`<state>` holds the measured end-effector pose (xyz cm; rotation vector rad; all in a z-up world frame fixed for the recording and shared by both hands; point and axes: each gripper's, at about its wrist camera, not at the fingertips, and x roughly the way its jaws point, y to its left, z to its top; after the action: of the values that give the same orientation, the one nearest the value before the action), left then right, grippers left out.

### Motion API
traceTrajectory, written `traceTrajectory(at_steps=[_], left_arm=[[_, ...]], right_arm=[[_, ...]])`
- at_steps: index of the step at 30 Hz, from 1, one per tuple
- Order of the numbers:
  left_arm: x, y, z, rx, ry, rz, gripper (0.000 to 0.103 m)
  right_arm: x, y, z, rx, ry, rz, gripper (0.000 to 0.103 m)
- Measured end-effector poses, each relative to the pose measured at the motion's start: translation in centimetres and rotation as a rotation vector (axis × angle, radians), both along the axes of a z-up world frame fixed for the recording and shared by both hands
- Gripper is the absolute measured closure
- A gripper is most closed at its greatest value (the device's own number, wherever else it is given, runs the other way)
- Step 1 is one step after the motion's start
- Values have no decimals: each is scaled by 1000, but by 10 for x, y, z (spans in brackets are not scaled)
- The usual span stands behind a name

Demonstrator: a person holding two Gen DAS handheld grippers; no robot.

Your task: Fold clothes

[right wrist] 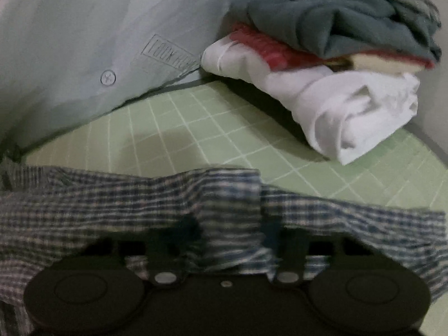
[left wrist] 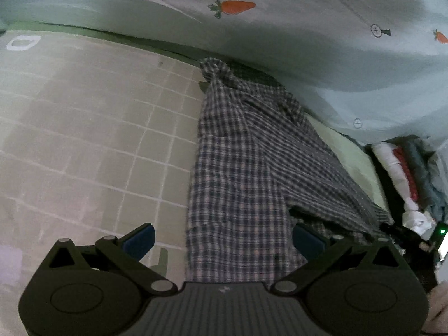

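A blue-and-white checked shirt [left wrist: 240,168] lies lengthwise on a green gridded mat [left wrist: 98,140]. My left gripper [left wrist: 224,240] is open just above the shirt's near end, its blue pads [left wrist: 140,239] spread to either side of the cloth. In the right wrist view the same checked shirt [right wrist: 140,204] drapes across my right gripper [right wrist: 231,232]. Its jaws stand close together with a bunched fold of the shirt between them. The fingertips are partly hidden by cloth and blur.
A stack of folded clothes, white at the bottom [right wrist: 336,112], red [right wrist: 268,47] and grey-blue [right wrist: 350,28] above, sits at the mat's far right, also in the left wrist view [left wrist: 406,179]. A pale sheet with carrot prints [left wrist: 280,28] bounds the mat's far side.
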<state>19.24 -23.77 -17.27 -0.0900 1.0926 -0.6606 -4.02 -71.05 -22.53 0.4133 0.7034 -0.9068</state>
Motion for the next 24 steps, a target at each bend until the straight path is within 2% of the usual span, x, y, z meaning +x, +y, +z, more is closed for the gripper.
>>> traceTrajectory(at_steps=[1,2,6,9,13,17,18,20,21,22,23,24], left_arm=[[0,1,0,8,-8,4,0],[-1,3,1,17,-19,4,0],[-5,8,3,22,-41,23,1],[-9,13,4,15,-48,43,1],[-15,10,5,17,-45,35,2],[-22,8,7,19,-42,26,4],[-24,8,7,19,-41,24,4],[-27,6,8,21,-41,18,5],[-30,3,8,26,-50,1,5],[-32,-1,8,33,-60,-15,5],[-34,-6,8,51,-73,-34,5],[-36,-11,9,69,-87,-53,5]], right_arm=[[-2,3,5,-5,-20,15,78],[-3,8,11,-18,-41,34,85],[-4,41,37,-110,-84,155,99],[2,78,52,-142,-124,293,100],[12,134,52,-84,-184,490,100],[26,196,33,-75,-88,676,99],[25,205,29,-52,-80,692,97],[19,213,24,11,-93,669,79],[14,215,23,36,-108,653,59],[8,216,26,48,-128,632,45],[3,215,29,38,-138,607,41],[-1,214,32,15,-140,582,31]])
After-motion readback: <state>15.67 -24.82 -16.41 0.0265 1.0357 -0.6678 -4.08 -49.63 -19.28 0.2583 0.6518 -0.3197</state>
